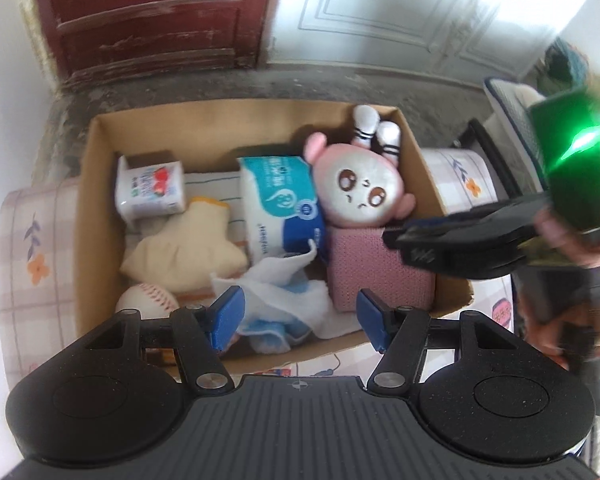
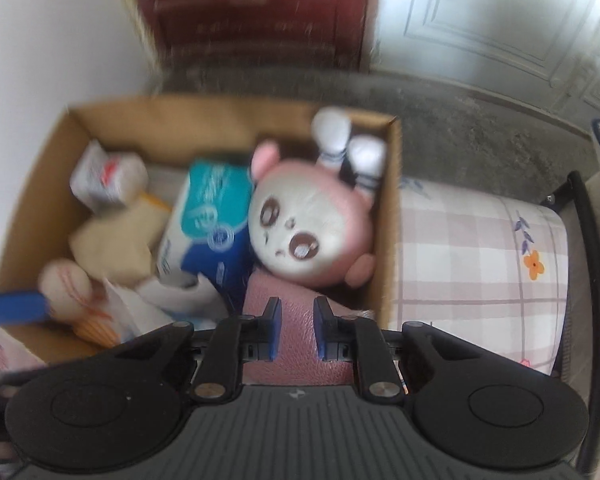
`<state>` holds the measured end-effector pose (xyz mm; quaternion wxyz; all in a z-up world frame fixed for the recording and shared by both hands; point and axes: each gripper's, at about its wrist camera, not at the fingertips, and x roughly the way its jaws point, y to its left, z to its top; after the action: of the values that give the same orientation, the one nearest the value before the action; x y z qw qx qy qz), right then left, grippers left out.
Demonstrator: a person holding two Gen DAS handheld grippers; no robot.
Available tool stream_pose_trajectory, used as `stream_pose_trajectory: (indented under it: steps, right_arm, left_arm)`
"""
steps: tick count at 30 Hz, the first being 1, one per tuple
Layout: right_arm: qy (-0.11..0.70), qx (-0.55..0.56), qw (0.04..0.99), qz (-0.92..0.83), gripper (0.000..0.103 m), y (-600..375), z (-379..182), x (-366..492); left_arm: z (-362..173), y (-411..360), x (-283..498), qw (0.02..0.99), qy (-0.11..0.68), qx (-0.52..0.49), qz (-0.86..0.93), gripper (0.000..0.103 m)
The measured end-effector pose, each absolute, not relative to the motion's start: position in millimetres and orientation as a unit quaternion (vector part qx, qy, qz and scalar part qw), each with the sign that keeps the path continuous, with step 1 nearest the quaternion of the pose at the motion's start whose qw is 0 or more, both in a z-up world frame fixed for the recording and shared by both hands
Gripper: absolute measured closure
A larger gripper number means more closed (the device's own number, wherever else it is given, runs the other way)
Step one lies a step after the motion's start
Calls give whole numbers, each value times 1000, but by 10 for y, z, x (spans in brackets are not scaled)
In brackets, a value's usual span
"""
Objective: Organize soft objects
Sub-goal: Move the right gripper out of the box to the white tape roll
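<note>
Left wrist view: an open brown cardboard box [image 1: 96,184] is seen standing on a checked pink-and-white floral cloth [image 1: 32,240], evidently as the collecting bin. The soft things are packed inside it. A small white tissue pack with red print [image 1: 150,190] is at the far left, a cream fabric pouch [image 1: 184,252] lies near it, and a white red-stitched baseball [image 1: 148,300] is in the near-left corner. A teal-and-blue wrapped tissue roll pack [image 1: 280,208] stands at the middle. A pink round-faced plush doll [image 1: 360,188] is wedged at the far right, white striped feet up, probably to save room. A pink knitted block [image 1: 376,272] is set at the near right, a crumpled white-and-blue cloth [image 1: 280,304] at the near middle. The left gripper [image 1: 300,316] is held wide and empty just over that cloth, likely ready to tuck or lift it. The right gripper [image 1: 400,240] is reached in from the right, its tips at the pink block.

Right wrist view, blurred: the right gripper [image 2: 296,328] is seen with a narrow gap over the pink knitted block [image 2: 300,344]; contact with the pads cannot be told, so a hold is not confirmed. The box's right wall [image 2: 390,220] is close beside, so the block seems aligned against it.
</note>
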<state>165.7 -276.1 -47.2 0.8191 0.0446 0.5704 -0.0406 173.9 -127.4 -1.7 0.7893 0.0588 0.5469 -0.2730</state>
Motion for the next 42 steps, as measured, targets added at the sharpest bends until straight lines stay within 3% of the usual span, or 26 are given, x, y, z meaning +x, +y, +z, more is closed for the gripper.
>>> stream_pose_trajectory:
  steps: [16,26,28,30,31,36,42]
  right_arm:
    - [633,-3,774,-33,86,-2434,-981,1935]
    - [539,118,834,-11,81,-2672,-137,1380]
    - [525,145,839,-7,76,-2675,29,1182]
    - [514,177,839,-5,56,-2685,144,973]
    - [509,196,838,-5,51,-2688,176,866]
    - [514,297,805,3,50,-2574,24,414]
    - [554,386,737,-2,50,-2395,-580,200]
  left_arm:
    - [-30,-745,1772,797,554,8,-239,41]
    - [29,-481,1607,796,558,-3,-235,41]
    - [48,-418,1550,793,562,-5,-236,41]
    - [49,-362,1479,788,569,-4,-236,41]
    - [45,-344,1441,785,573,-2,-237,41]
    - [-77,-310,1201,764,595,25,-250,41]
    - [-340,-457,910,741,610,57,-275,42]
